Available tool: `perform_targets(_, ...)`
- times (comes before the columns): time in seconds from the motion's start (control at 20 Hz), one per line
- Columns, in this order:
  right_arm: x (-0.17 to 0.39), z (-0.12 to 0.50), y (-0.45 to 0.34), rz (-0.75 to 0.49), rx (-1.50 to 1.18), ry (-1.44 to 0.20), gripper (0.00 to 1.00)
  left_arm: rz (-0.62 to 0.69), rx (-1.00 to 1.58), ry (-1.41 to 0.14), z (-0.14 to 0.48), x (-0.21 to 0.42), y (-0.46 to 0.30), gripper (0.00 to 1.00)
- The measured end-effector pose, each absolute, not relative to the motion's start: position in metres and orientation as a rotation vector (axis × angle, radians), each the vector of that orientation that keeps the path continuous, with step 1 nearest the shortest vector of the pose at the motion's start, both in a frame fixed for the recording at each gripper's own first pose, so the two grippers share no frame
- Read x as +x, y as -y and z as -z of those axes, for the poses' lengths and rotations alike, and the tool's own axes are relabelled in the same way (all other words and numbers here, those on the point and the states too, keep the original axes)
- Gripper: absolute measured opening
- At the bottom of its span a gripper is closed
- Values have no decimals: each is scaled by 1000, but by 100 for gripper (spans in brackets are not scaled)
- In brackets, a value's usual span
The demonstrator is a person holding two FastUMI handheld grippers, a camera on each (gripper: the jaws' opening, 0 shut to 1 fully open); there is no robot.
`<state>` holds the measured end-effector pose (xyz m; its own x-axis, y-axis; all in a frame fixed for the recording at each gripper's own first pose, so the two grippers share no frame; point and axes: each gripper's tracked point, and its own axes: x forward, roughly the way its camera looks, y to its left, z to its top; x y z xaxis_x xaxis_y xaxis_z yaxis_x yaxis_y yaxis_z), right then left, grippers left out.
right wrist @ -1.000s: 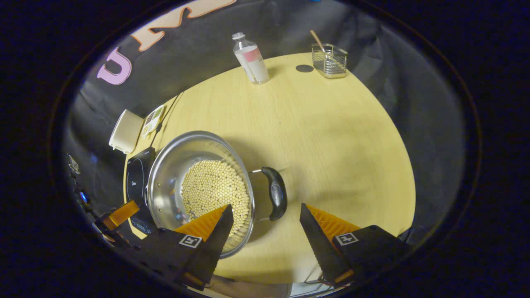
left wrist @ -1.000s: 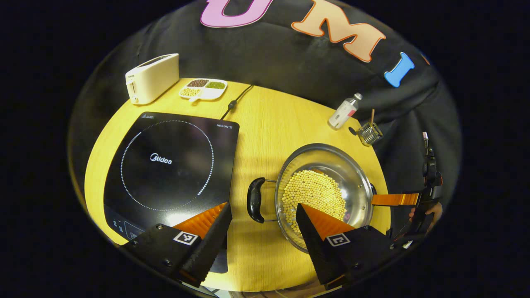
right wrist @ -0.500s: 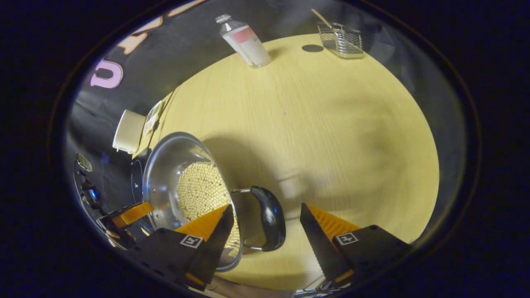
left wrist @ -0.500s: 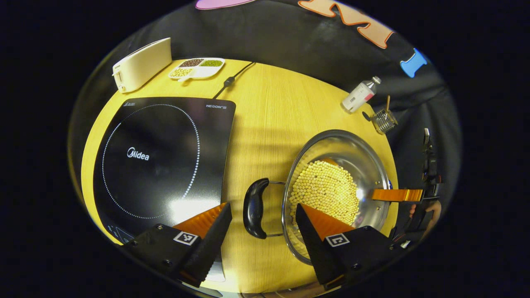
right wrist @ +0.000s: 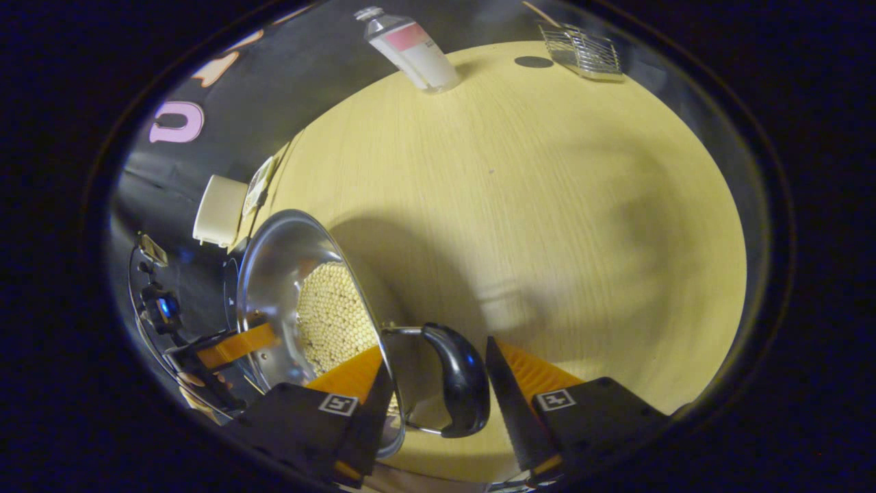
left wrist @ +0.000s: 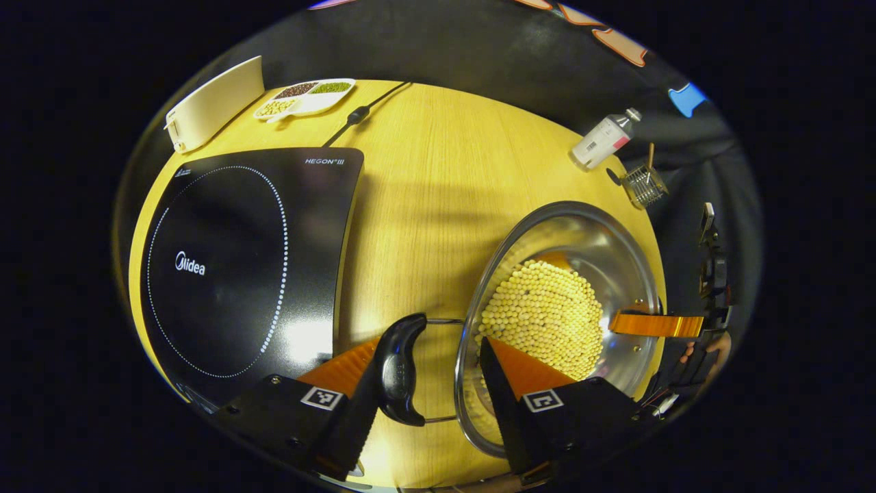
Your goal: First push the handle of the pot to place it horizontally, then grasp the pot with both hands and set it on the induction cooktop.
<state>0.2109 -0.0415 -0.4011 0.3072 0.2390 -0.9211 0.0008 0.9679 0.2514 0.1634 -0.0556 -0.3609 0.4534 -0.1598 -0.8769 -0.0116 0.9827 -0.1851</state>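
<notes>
On the tabletop (left wrist: pixel 424 205): a steel pot (left wrist: pixel 616 253) with pale beans (left wrist: pixel 547 322) is stood to the right of the induction cooktop (left wrist: pixel 239 260), well apart from it.
Left tool (left wrist: pixel 428 400): the jaws are held apart, with the pot's left handle (left wrist: pixel 400 370) between them; no clamping is seen yet.
Right tool (right wrist: pixel 434 407): also held apart, around the pot's right handle (right wrist: pixel 462 380); one finger is placed over the rim.
Step in hand: it is judged that both handles are being straddled for the two-handed grasp.
To do it well: both tools should be closed together and the pot lifted level, so that no beans are spilled.
Further off: a toaster (left wrist: pixel 212 103), a divided dish (left wrist: pixel 304 99) and a bottle (left wrist: pixel 606 137) are stood at the far edge.
</notes>
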Motion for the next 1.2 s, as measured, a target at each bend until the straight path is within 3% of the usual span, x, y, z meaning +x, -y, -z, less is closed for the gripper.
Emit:
perform_targets(0.15,209,403,38,-172,224,-1259,54,79,-195,-1111,363,162,50,72)
perform_targets(0.2,211,403,37,-175,225,-1252,54,86,-209,-1110,365,163,51,64)
perform_targets(0.25,212,406,38,-175,223,-1250,61,88,-215,-1110,363,162,51,63)
perform_targets(0.3,210,405,37,-174,226,-1251,54,85,-215,-1110,365,162,52,62)
perform_targets(0.75,161,396,52,-123,222,-1306,53,63,-154,-1170,351,117,58,61)
perform_targets(0.8,153,393,53,-117,219,-1314,59,65,-152,-1181,350,110,59,61)
perform_targets(1.2,105,378,37,-120,176,-1330,59,54,-153,-1202,329,64,41,61)
